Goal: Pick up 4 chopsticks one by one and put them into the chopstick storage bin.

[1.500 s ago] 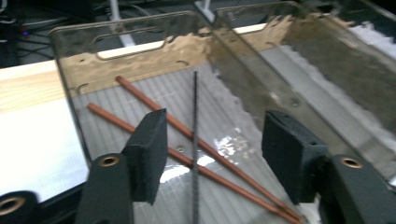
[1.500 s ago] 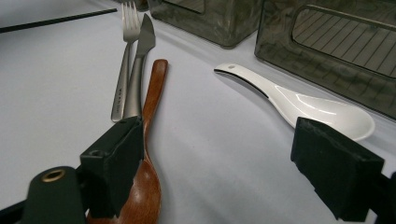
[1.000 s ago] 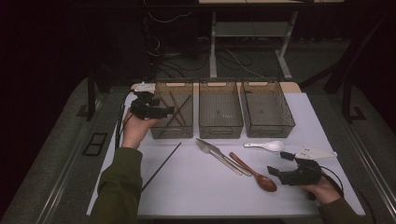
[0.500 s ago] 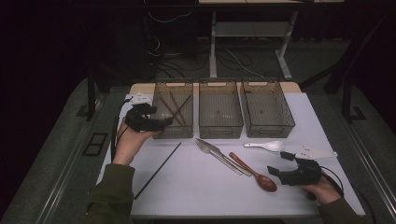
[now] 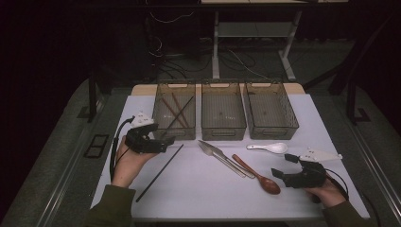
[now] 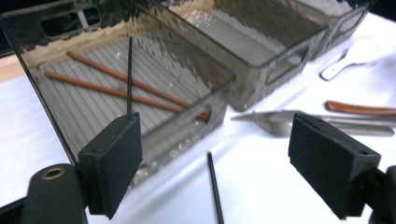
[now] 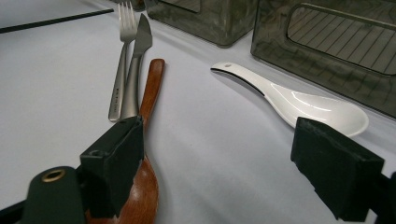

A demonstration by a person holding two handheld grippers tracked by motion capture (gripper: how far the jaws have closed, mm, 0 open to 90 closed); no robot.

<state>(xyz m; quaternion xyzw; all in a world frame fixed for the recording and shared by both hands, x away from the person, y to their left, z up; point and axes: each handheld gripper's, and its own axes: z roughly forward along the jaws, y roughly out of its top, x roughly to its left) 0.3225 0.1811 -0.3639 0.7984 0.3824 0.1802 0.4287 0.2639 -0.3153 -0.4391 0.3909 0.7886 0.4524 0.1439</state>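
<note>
Once lowered over the black chopstick (image 5: 160,172) at lower left on the worktop (image 5: 203,201), pinch mid-length and lift level. Left claw (image 5: 165,142) spread, just opened wider, empty; right claw (image 5: 276,175) spread, empty. Counted: three trays (image 5: 223,133), four chopsticks with three inside the left tray (image 5: 175,135), one fork (image 7: 122,56), one knife (image 7: 141,51), one wooden spoon (image 5: 257,175), one white spoon (image 5: 267,147).

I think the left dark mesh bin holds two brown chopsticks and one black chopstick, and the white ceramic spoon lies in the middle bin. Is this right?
Not quite. The white ceramic spoon lies on the white table, in front of the right dark mesh bin, as the high view shows. The left dark mesh bin does hold two brown chopsticks and one black chopstick.
</note>
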